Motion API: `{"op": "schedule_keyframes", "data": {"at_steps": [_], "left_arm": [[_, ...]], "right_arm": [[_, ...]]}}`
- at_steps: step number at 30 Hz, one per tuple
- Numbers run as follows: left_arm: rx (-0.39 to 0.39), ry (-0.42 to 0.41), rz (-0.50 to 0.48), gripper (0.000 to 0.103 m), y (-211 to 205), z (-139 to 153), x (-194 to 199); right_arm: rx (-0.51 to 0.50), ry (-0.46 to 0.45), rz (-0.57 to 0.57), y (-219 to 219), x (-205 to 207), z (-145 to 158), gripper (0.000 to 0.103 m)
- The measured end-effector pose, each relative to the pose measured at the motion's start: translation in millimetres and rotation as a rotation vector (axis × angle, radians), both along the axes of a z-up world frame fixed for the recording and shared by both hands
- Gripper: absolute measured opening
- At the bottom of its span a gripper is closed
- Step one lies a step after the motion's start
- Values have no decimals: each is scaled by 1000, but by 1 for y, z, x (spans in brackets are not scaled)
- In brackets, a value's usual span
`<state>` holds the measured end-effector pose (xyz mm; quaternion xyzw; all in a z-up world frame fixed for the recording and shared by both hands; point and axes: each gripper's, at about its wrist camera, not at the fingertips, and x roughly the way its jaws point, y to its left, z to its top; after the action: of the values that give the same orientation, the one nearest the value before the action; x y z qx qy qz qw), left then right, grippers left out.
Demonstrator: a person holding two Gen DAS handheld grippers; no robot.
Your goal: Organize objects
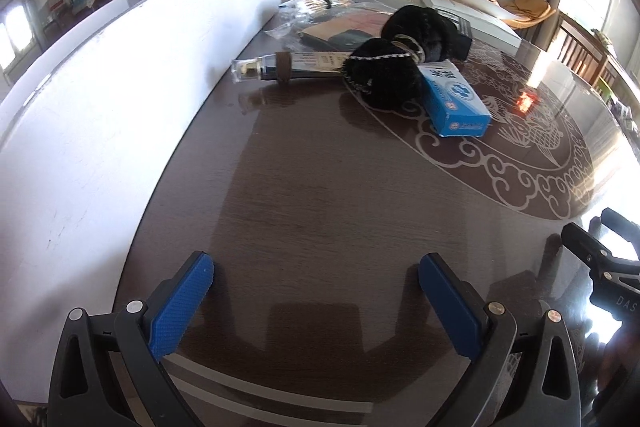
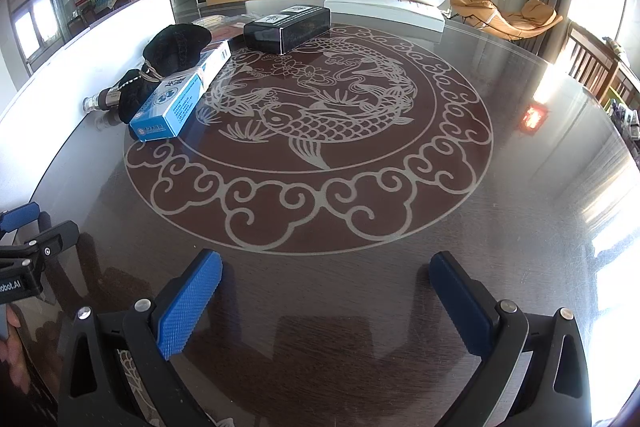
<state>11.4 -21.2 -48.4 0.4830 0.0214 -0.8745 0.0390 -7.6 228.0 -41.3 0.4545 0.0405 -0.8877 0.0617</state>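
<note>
1. Your left gripper [image 1: 316, 291] hangs low over the dark counter [image 1: 320, 207], its blue pads spread wide with nothing between them.
2. Your right gripper [image 2: 326, 293] is just the same: pads well apart, empty, above the near rim of the carp pattern [image 2: 320, 123] on the counter.
3. Ahead of your left gripper and a little to its right lies the cluster: a blue box [image 1: 456, 97], with a black fuzzy hair accessory [image 1: 400, 67] resting partly on its far end.
4. A clear bottle [image 1: 280, 65] lies on its side under that accessory, its cap end pointing left toward the tall white board [image 1: 120, 99] that stands along the left of your left gripper.
5. Beyond them sits a clear plastic bag [image 1: 316, 15] with flat items inside.
6. From your right gripper, the cluster is far ahead to the left; a black box [image 2: 288, 29] lies further ahead, near the middle, with a long white box [image 2: 384, 7] behind it.
7. Each gripper shows at the edge of the other's view, side by side.
</note>
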Motion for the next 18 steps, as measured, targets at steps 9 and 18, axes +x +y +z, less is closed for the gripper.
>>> {"op": "schedule_keyframes", "data": {"at_steps": [9,18], "left_arm": [[0,7,45,103,-10,-1,0],[-1,12,47,103,-9,-1,-1]], "right_arm": [[-8,0,3,1,0,1,103],[-114,25,209,-76,-53,30,103]]}}
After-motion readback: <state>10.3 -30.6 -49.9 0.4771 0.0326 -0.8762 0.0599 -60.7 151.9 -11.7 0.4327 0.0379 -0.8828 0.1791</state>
